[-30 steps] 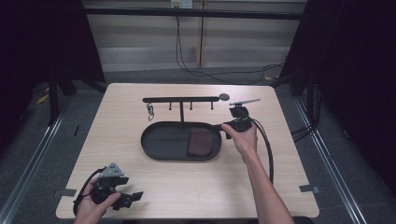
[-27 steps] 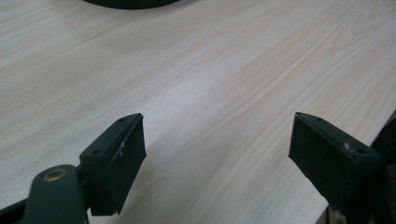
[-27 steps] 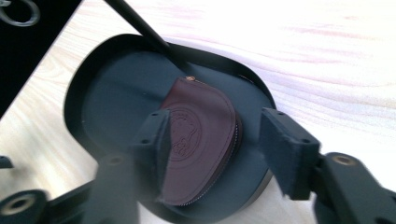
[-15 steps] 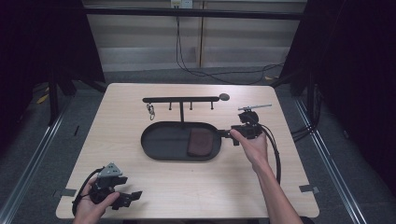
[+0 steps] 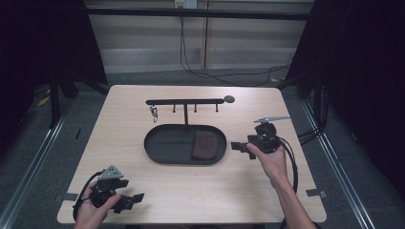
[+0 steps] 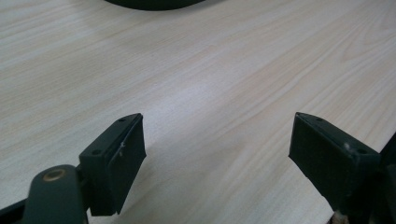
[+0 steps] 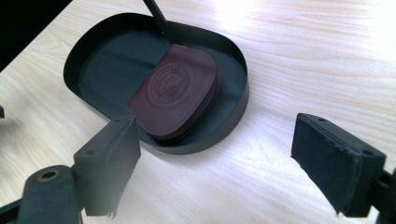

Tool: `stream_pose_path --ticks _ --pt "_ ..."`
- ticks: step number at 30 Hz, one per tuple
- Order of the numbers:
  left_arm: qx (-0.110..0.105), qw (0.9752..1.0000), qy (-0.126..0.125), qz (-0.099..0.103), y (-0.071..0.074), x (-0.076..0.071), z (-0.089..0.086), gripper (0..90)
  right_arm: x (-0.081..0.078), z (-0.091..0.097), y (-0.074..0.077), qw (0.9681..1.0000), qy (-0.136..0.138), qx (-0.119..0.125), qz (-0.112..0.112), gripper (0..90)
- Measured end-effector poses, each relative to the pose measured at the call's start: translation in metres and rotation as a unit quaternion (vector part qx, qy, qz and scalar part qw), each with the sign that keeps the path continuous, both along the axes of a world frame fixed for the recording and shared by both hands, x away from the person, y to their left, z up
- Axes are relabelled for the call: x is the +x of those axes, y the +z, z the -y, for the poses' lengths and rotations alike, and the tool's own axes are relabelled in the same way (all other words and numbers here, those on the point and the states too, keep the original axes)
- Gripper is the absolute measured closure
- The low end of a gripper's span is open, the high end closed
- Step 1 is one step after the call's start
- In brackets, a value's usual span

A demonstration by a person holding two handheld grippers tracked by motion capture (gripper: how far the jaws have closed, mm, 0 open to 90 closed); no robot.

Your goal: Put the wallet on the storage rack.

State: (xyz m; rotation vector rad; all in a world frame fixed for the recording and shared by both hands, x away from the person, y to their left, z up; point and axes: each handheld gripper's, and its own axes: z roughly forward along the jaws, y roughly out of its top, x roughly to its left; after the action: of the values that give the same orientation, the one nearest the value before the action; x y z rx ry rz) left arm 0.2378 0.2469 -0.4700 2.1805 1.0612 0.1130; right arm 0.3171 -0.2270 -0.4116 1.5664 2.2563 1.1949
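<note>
A brown leather pouch [image 5: 203, 145] with an embossed round stamp lies flat in the right half of a black oval tray [image 5: 162, 143]. My right gripper [image 5: 238, 145] hovers just right of the tray, pointing at it. Its jaws have just been opening, and nothing is between them. In the right gripper view the pouch [image 7: 175, 91] rests inside the tray wall [image 7: 236, 119], beyond the open right gripper [image 7: 215, 163]. My left gripper [image 5: 133, 200] rests near the front left edge of the table, held by a hand. It stands open [image 6: 217, 154] over bare wood.
A black hook rail [image 5: 185, 101] on a post rises behind the tray, with a small key ring [image 5: 154, 113] hanging from its left hook. The light wooden table [image 5: 296, 191] has bare room on both sides of the tray. A cable trails from each gripper.
The right gripper has drawn back from the tray's right end, moving right and toward the near edge. The pouch stays in the tray. The left gripper has not moved.
</note>
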Motion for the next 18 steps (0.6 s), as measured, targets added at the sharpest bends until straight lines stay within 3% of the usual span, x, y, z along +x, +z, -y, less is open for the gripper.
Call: stream_pose_path --ticks 3,18 --pt "0.001 1.0 -0.003 0.005 0.001 0.0 -0.001 17.6 -0.009 0.003 -0.003 0.9999 -0.002 -0.01 0.001 15.4" --pt "-0.001 1.0 0.003 0.005 0.001 -0.001 -0.002 17.1 -0.059 0.032 -0.017 0.9992 -0.032 -0.011 0.02 15.7"
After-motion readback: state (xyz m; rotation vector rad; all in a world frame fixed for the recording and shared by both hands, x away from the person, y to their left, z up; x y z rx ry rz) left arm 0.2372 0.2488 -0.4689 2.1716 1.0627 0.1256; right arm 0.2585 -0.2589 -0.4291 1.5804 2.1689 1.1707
